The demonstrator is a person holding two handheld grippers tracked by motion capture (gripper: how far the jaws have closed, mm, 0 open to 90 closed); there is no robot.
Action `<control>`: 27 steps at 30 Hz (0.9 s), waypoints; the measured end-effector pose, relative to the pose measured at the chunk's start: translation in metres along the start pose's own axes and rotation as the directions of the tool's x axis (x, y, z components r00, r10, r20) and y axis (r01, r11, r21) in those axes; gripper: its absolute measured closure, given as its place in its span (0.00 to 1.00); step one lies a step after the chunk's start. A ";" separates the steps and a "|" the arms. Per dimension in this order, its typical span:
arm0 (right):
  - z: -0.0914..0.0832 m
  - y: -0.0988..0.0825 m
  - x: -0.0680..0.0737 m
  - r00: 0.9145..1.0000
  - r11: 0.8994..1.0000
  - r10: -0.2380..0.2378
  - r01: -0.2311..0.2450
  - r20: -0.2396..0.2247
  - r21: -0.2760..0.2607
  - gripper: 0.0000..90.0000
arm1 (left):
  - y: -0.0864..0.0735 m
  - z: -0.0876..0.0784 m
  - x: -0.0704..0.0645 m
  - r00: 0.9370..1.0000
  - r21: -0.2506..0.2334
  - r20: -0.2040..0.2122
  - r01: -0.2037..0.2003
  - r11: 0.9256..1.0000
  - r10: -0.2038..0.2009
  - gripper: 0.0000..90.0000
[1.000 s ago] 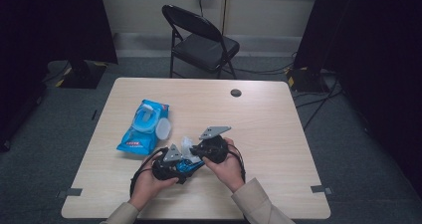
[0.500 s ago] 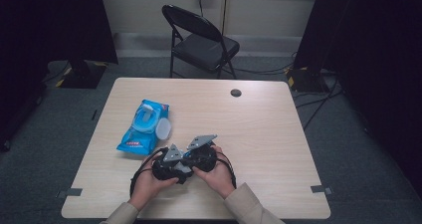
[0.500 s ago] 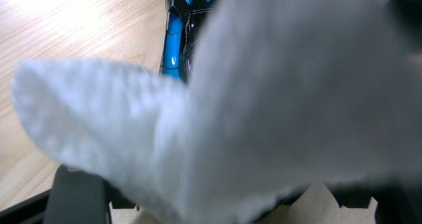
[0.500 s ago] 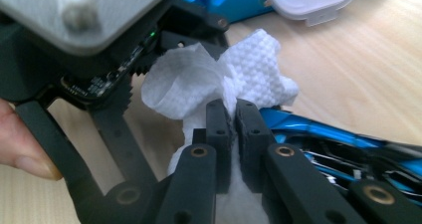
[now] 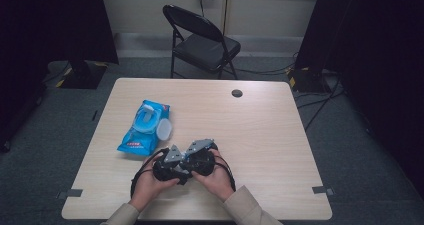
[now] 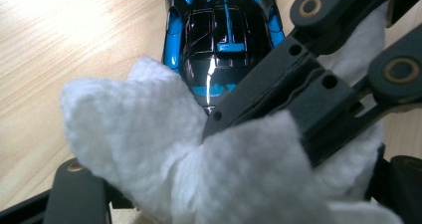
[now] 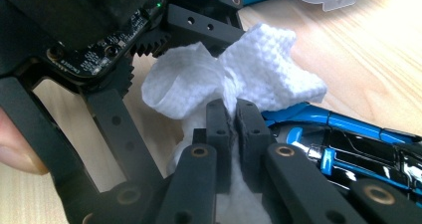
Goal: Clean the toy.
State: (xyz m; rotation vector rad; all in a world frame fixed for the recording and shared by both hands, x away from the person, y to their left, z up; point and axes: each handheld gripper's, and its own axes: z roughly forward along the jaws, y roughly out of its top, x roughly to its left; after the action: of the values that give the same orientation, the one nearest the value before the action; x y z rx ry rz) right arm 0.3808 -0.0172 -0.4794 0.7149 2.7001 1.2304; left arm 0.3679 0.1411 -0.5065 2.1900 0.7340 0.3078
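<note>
Both grippers meet low on the table point(image 5: 280, 135), just below the blue wipes pack point(image 5: 142, 127). Right gripper point(image 7: 232, 115) has its jaws pressed together on a white wipe point(image 7: 239, 69), pinching a bunched fold of it. Left gripper point(image 5: 167, 166) stands with its jaws spread wide around a glossy black-and-blue toy car point(image 6: 221, 32); in the left gripper view the wipe point(image 6: 149, 149) is draped over the car's near end, and the right gripper's linkage point(image 6: 308, 92) crosses in front of it, hiding much of the car. Whether the left pads press on the car I cannot tell.

Beyond the pack, a black folding chair point(image 5: 202, 42) stands past the table's far edge, and a small dark round cap point(image 5: 237, 93) sits on the tabletop well to the pack's right. The pack's white flip lid point(image 5: 163, 129) lies open on its right side.

Against a second ago, the right gripper has come down and in toward the left, away from the pack; the left has kept its place, and the pack has not shifted.
</note>
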 end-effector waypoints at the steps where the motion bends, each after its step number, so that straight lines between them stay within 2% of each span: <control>1: 0.000 0.000 0.000 1.000 1.000 0.002 -0.002 0.001 -0.001 0.96 | 0.000 0.000 0.000 1.000 0.000 0.000 0.000 1.000 0.000 0.28; 4: -0.002 0.001 -0.003 0.999 1.000 0.012 -0.012 0.031 -0.007 0.96 | 0.000 0.000 0.000 1.000 0.002 -0.001 -0.001 1.000 0.001 0.28; 7: -0.004 0.001 -0.011 0.999 0.999 0.037 -0.036 0.034 -0.016 0.96 | 0.000 -0.001 0.000 1.000 0.007 -0.001 -0.006 1.000 0.006 0.28; 14: -0.009 0.004 -0.024 0.996 0.998 0.063 -0.061 0.066 -0.028 0.96 | 0.000 -0.001 0.000 1.000 0.008 0.000 -0.005 1.000 0.005 0.28; 17: -0.010 0.004 -0.029 0.995 0.996 0.080 -0.079 0.059 -0.033 0.96 | 0.000 0.000 0.000 1.000 0.007 0.001 -0.003 1.000 0.003 0.28; 21: -0.010 0.005 -0.028 0.995 0.997 0.068 -0.067 0.067 -0.026 0.96 | 0.000 -0.001 0.000 1.000 0.008 0.001 -0.004 1.000 0.004 0.28; 27: -0.011 0.006 -0.030 0.996 0.997 0.074 -0.073 0.059 -0.025 0.96 | 0.000 0.000 0.000 1.000 0.007 0.002 -0.001 1.000 0.001 0.28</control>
State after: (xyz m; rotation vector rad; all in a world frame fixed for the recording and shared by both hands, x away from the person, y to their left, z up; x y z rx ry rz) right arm 0.4070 -0.0354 -0.4712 0.8409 2.6300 1.2321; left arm 0.3677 0.1414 -0.5062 2.1968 0.7339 0.3043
